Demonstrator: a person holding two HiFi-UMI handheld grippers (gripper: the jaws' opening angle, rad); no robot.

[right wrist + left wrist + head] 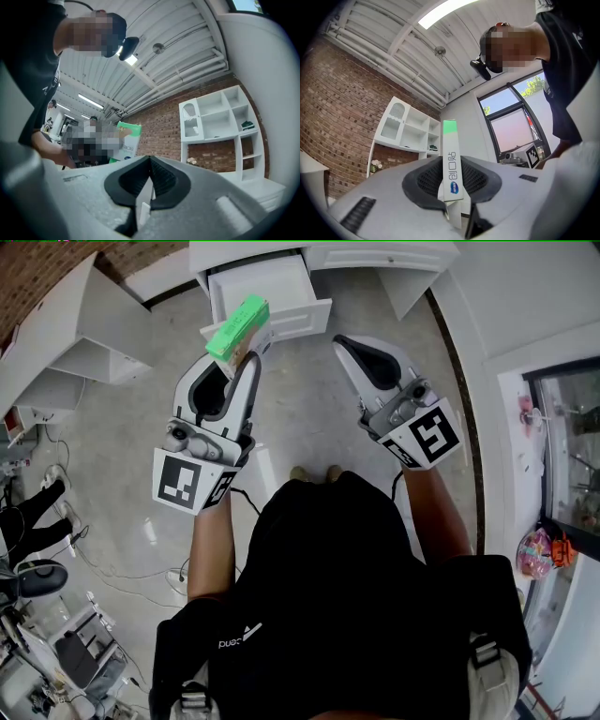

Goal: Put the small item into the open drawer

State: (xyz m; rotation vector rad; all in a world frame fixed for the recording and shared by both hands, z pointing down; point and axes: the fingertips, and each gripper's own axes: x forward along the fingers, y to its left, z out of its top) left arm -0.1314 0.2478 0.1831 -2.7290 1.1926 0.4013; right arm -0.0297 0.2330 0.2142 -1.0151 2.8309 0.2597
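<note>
Pinching a slim green-and-white carton (239, 326) near its lower end, the left gripper (240, 354) has its ribbed black fingers (425, 180) closed part-way onto the box's two broad faces, so most of its length stands free above them. The carton is held in the air just in front of the open drawer (298, 319) of a white cabinet (375, 254), not inside it. It looks like thin printed cardboard: light, fairly stiff along its length, glossy and so a little slippery, and liable to dent if squeezed hard. A hold across the flat faces, closer to the middle, would likely keep it from swinging. The drawer is a plain white box with smooth painted walls and a panelled front; beneath it all lies a grey, polished-looking floor (309, 418). The right gripper (349, 341) hangs well apart from the carton, its fingers pressed together on nothing.
</note>
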